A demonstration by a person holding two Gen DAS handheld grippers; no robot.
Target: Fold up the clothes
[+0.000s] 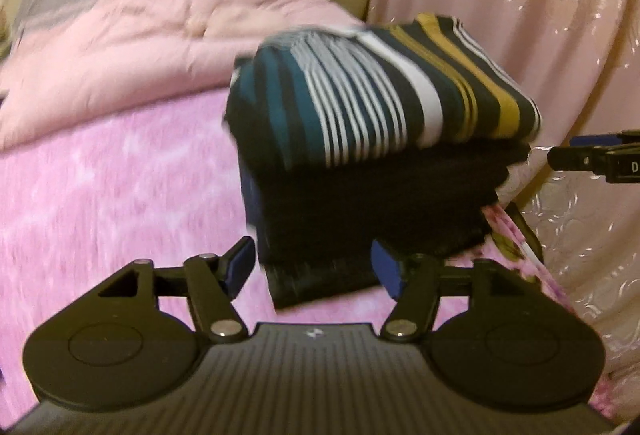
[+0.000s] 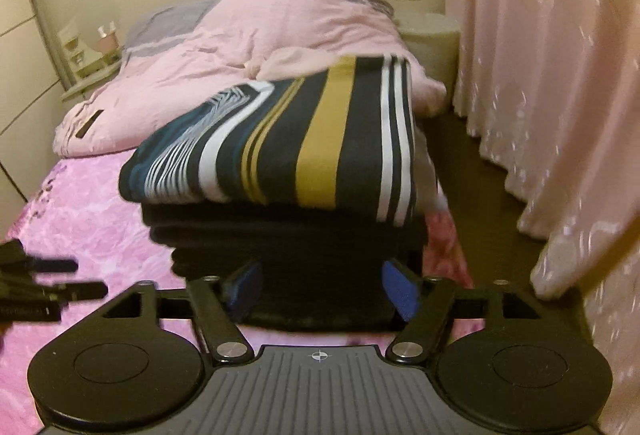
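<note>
Pink bed [image 1: 100,195] fills the left wrist view, where the left tongs [image 1: 312,265] stand open around a dark garment under the folded striped shirt [image 1: 380,91] at centre right. Right wrist view: the right tongs [image 2: 320,285] gape open against the dark stack [image 2: 288,247] at centre, curtain [image 2: 540,75] at right.

Matte black all over on the left gripper [image 1: 313,265]: ribbed grey deck, twin round discs, silver pivot screws, blue pads [image 1: 240,263] on the fingers. Same build on the right gripper [image 2: 320,285], small crosshair mark on its deck, blue pads [image 2: 400,289] too.
</note>
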